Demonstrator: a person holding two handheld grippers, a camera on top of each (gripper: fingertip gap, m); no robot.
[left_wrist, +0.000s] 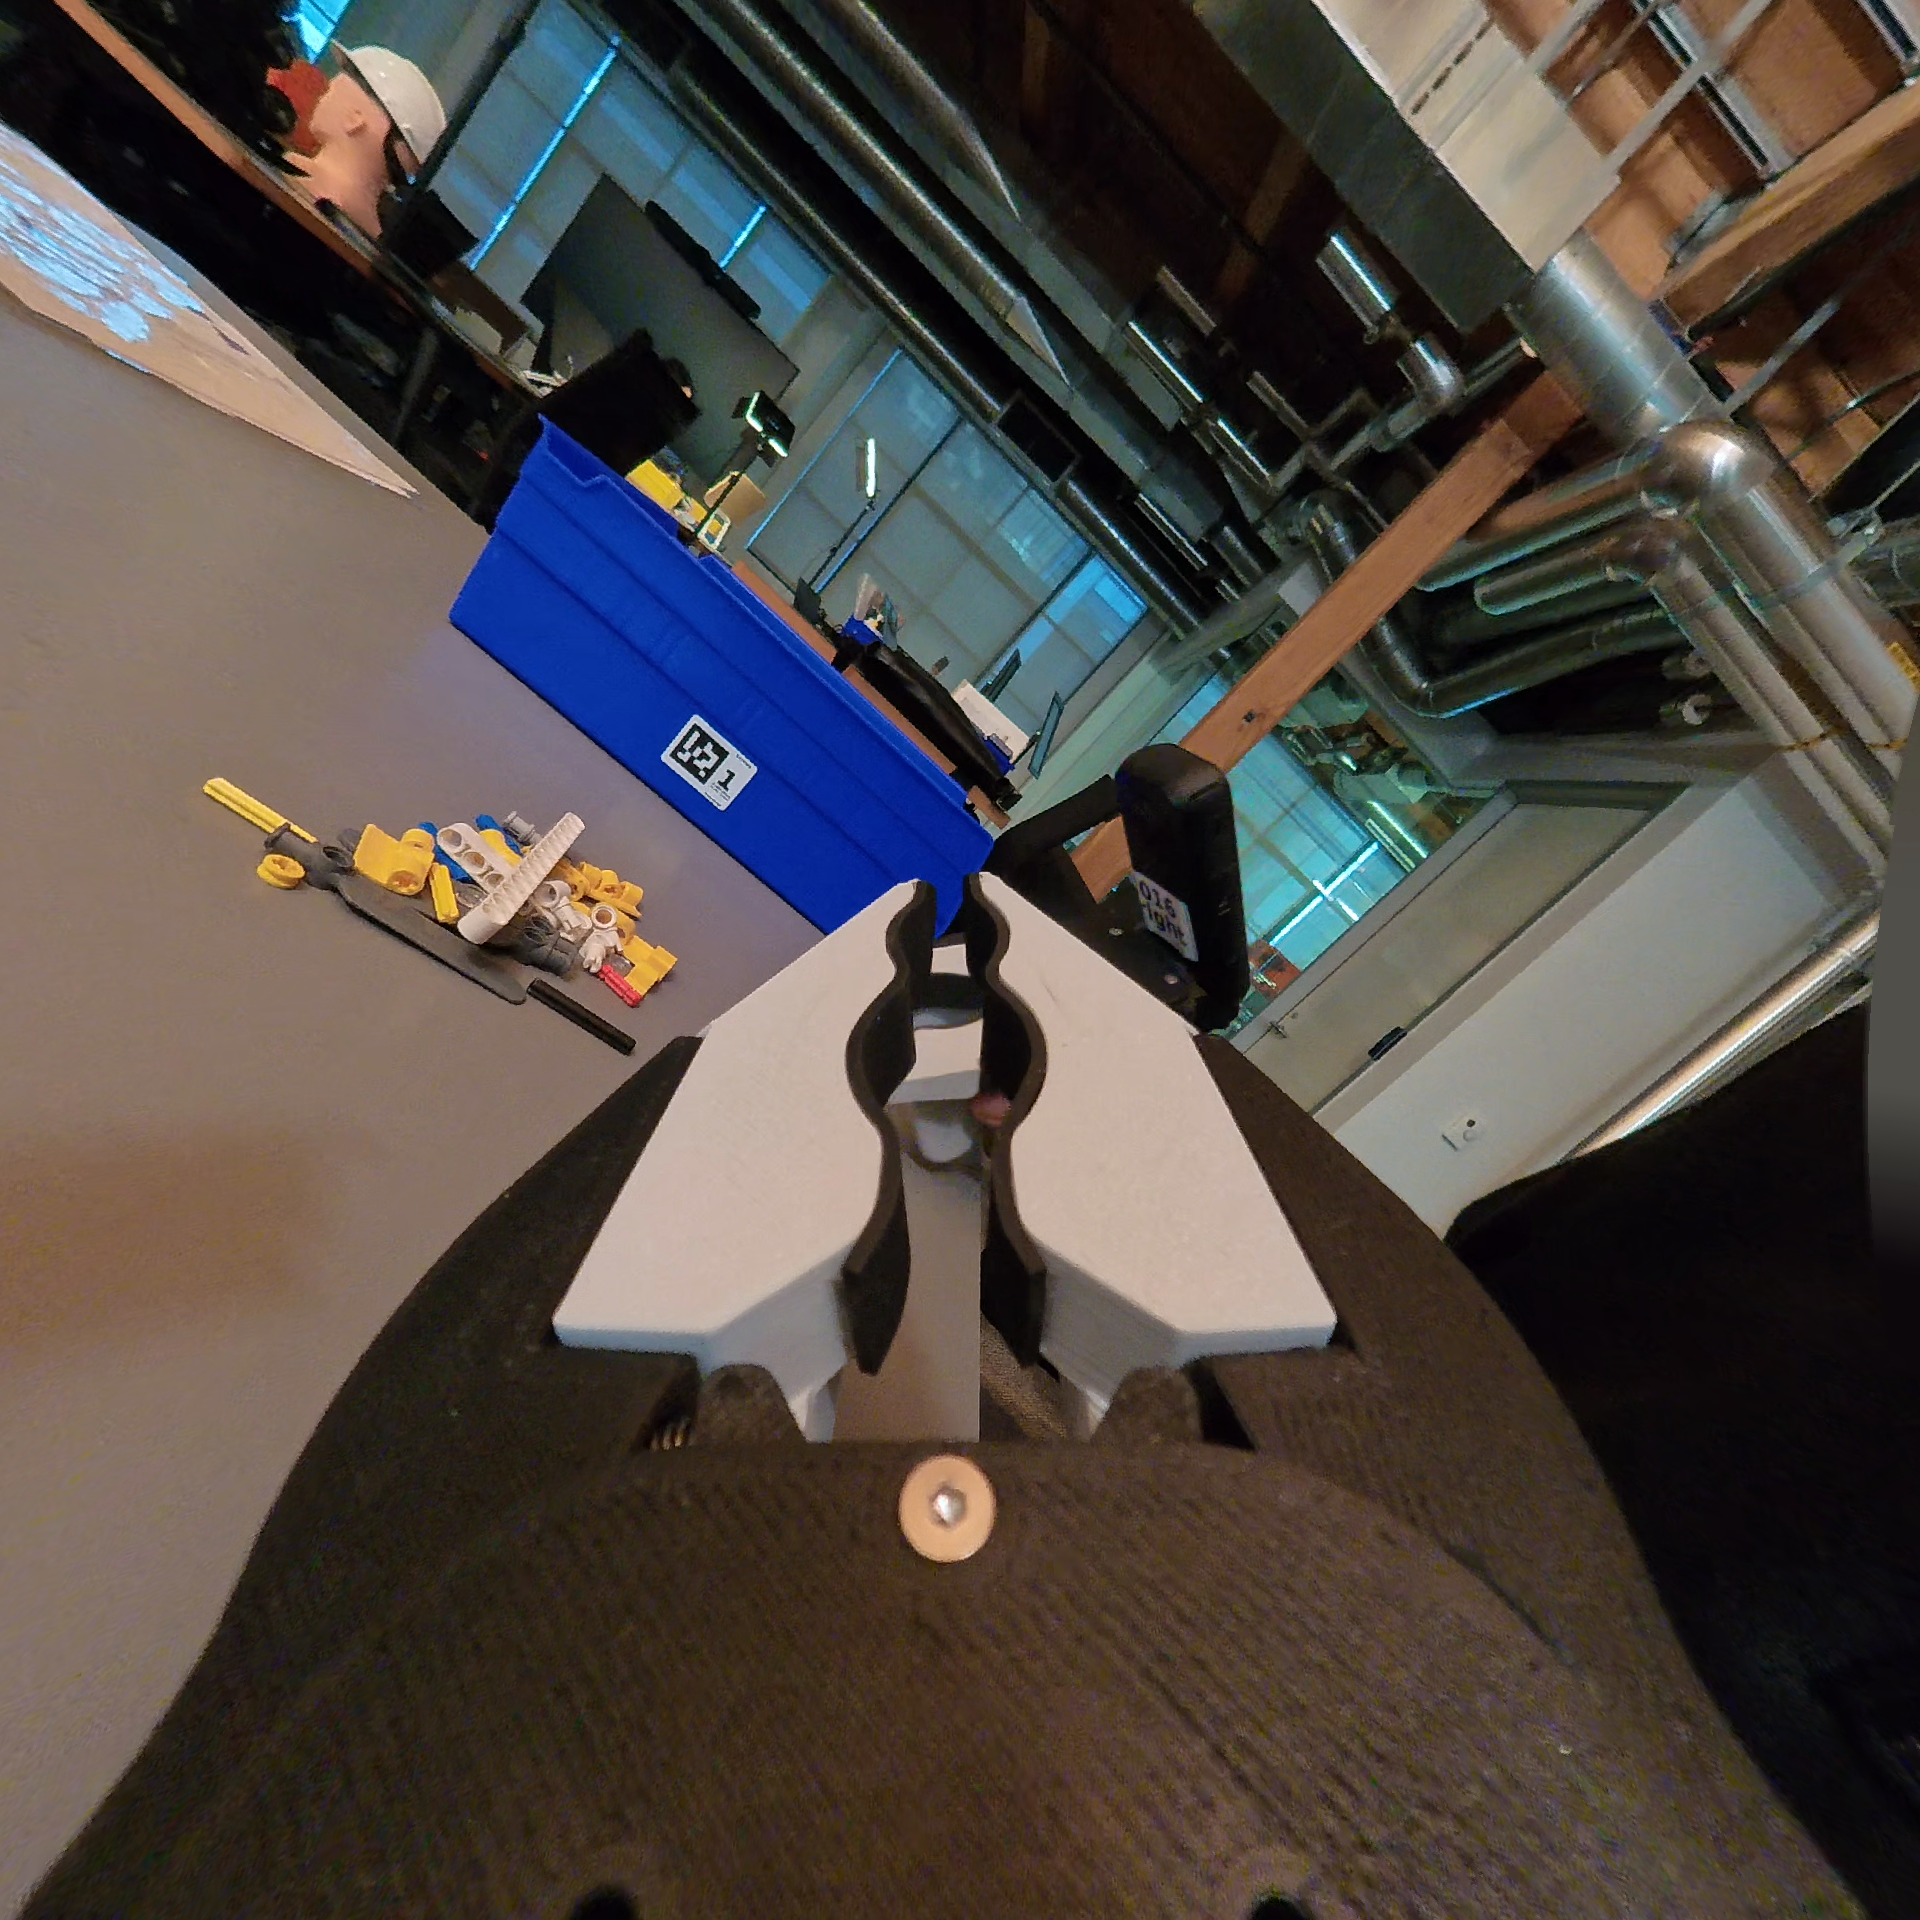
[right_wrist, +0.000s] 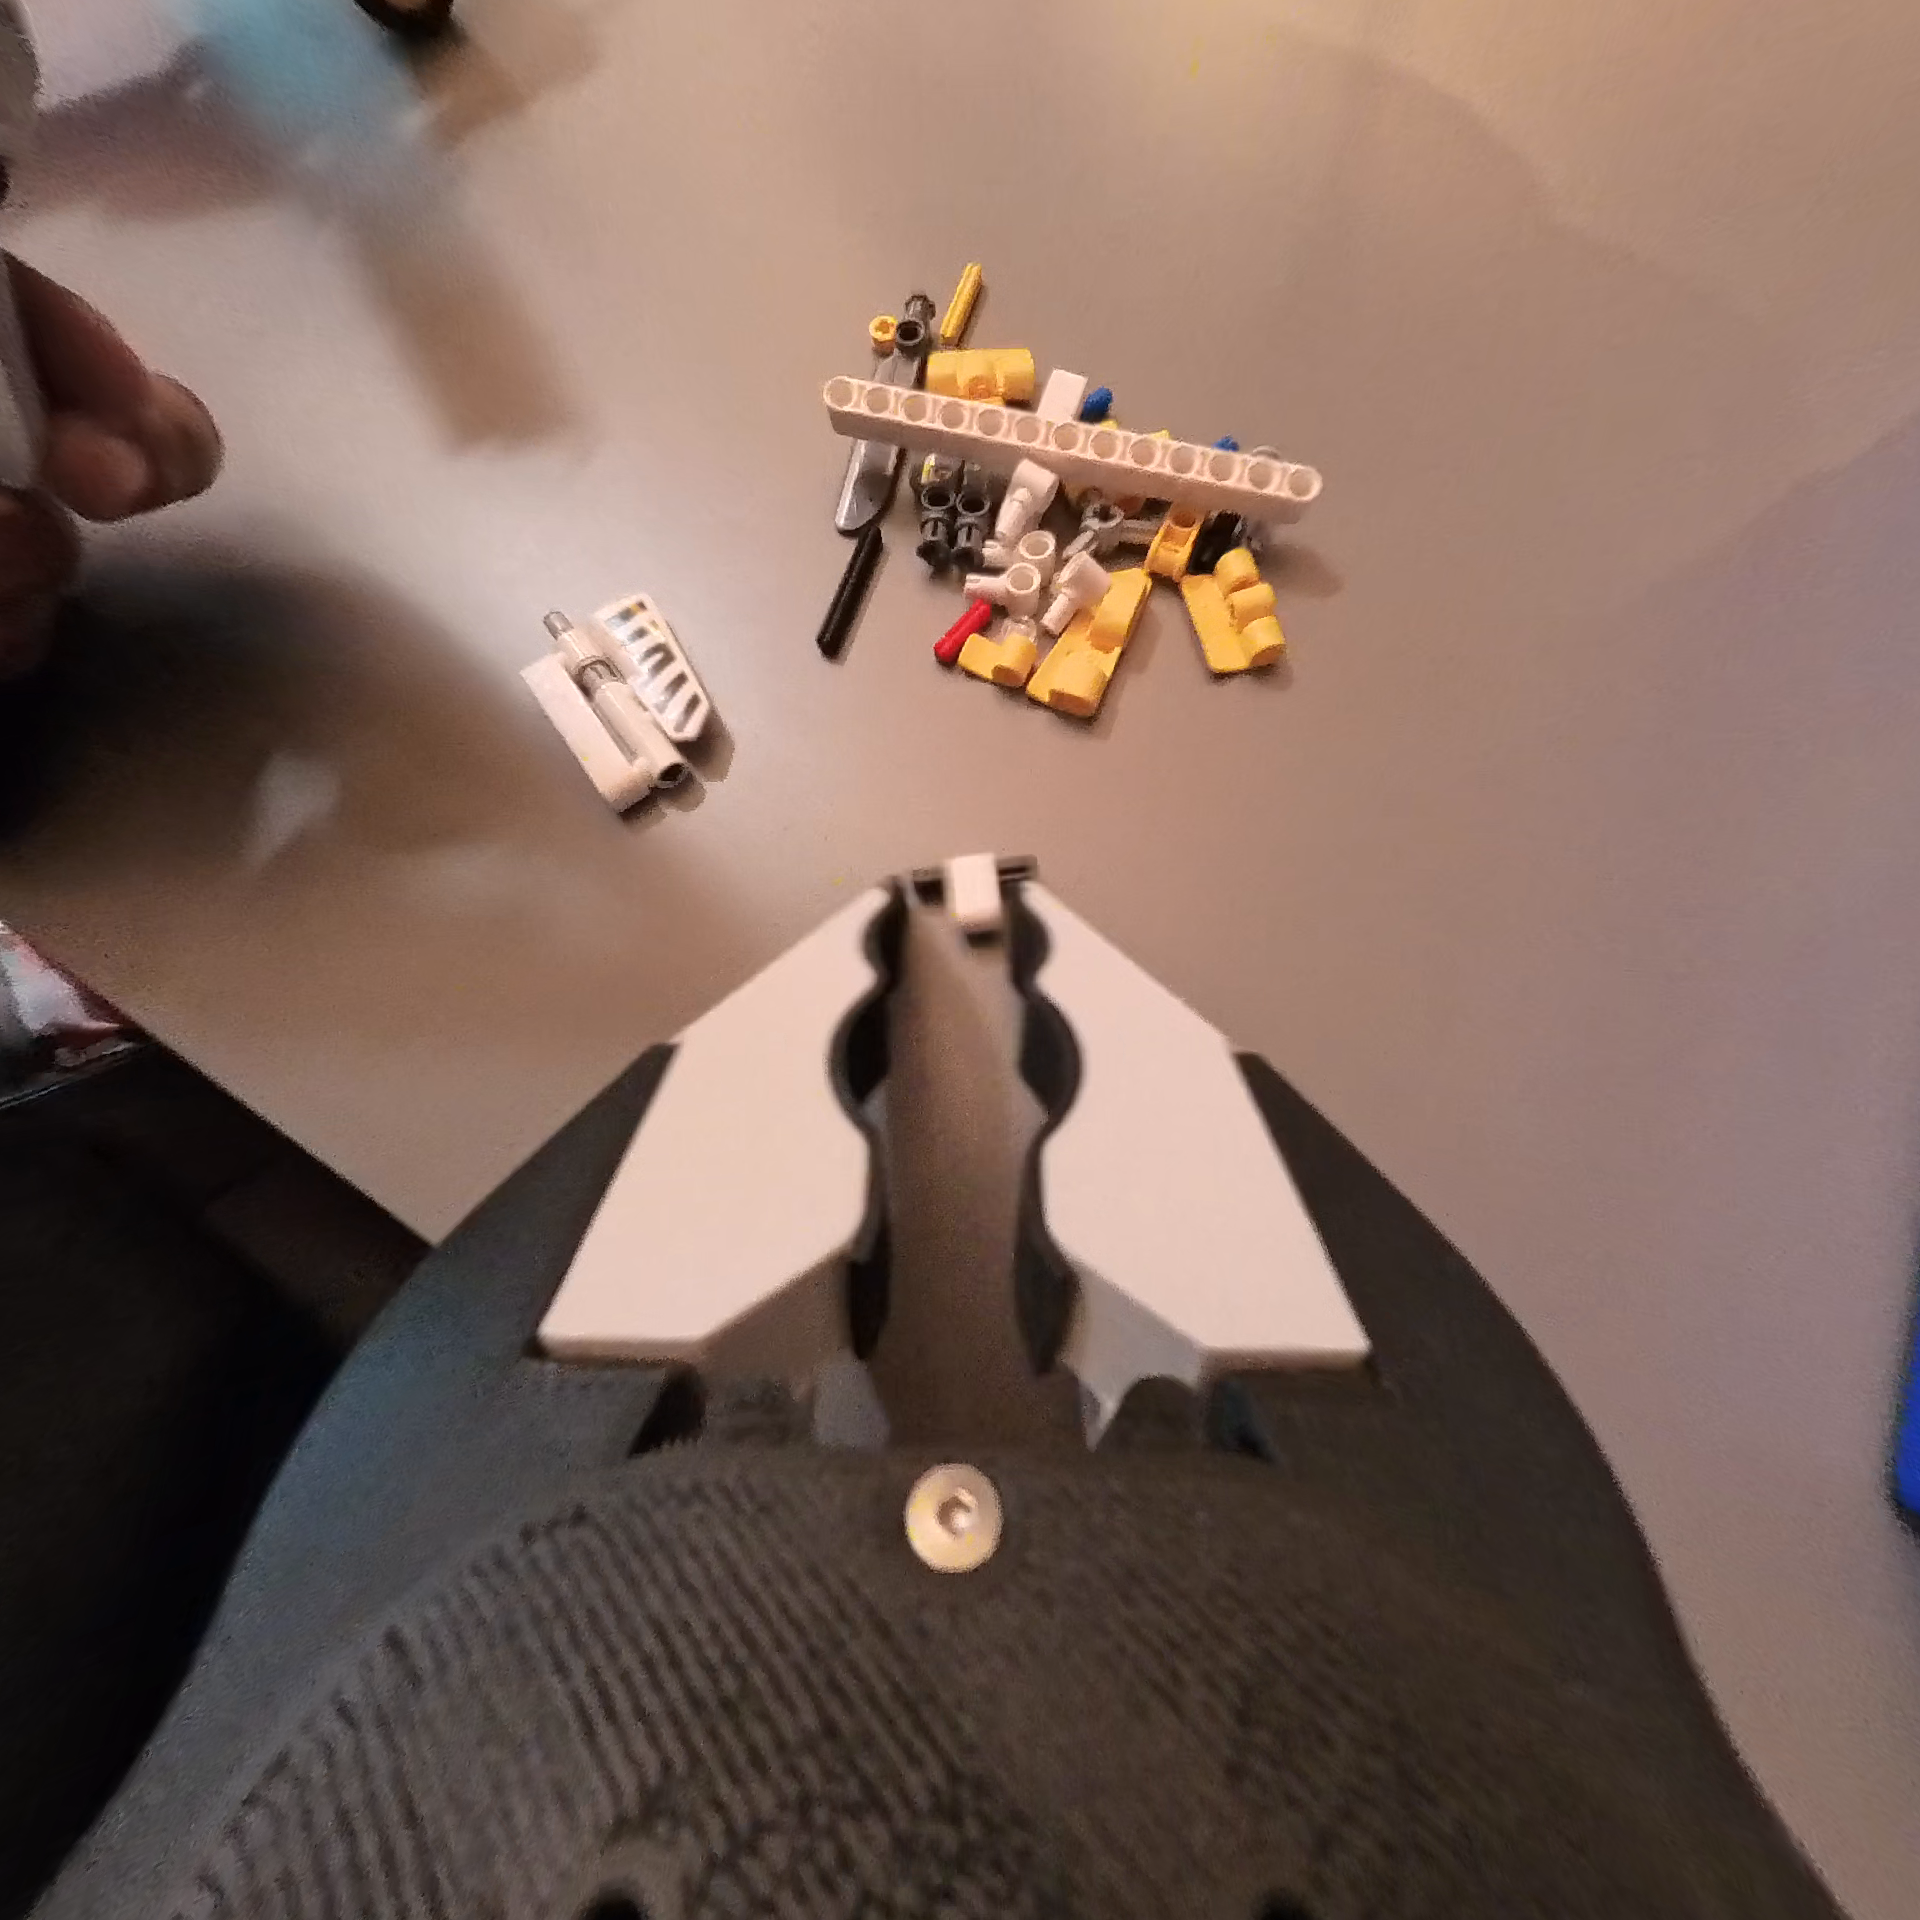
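Observation:
My right gripper (right_wrist: 966, 883) is shut on a small piece (right_wrist: 975, 891), a white block on a dark crossbar, and holds it at the fingertips above the grey table (right_wrist: 1455, 831). Ahead of it lies a pile of small building parts (right_wrist: 1070, 520), yellow, white, grey and black, with a long white holed beam (right_wrist: 1070, 436) on top. A white part assembly (right_wrist: 623, 696) lies apart to the left of the pile. My left gripper (left_wrist: 945, 883) is shut with nothing between its pads, tilted and raised over the table. The pile (left_wrist: 499, 894) lies to its left. The right gripper's body (left_wrist: 1174, 883) shows just behind its tips.
A blue bin (left_wrist: 707, 665) with a square marker label stands on the table behind the pile. A flat cardboard sheet (left_wrist: 156, 312) lies at the far left. A person's hand (right_wrist: 94, 436) is at the left edge of the right wrist view. A dark table edge (right_wrist: 208, 1143) is at lower left.

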